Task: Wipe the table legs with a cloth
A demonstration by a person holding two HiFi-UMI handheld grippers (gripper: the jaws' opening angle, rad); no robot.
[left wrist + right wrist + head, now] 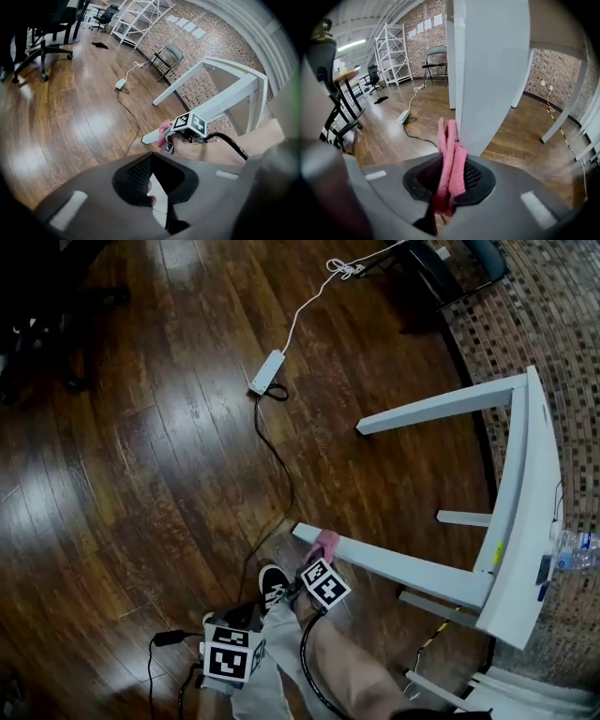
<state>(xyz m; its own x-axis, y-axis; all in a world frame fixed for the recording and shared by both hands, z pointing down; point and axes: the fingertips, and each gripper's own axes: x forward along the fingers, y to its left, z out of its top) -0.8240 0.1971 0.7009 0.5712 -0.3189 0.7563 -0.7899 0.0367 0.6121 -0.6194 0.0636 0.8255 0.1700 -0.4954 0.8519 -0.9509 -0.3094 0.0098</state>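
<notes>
Lying on its side on the wooden floor [141, 474], the white table [530, 521] is turned so that its legs run level above the boards. The nearest table leg [394, 563] has its long axis set from the underframe at the right of the head view out to a free foot end near the person's shoe [273, 585]. The pink cloth [325, 542] is pinched between the closed fingers of the right gripper [317, 563] and is pressed against that leg just beside the foot end. In the right gripper view the cloth [449, 154] is seen folded upright, touching the left face of the leg [492, 70], which rises straight ahead of the jaws.

The left gripper [230, 652] is held lower and further back, beside the shoe and apart from the leg. Its fingers appear closed on nothing.

The coming stroke is judged to depend on that axis. Nearly the whole length of the leg lies away from the cloth toward the underframe, so the wipe would be carried that way. The right gripper is clearly the nearer one.
</notes>
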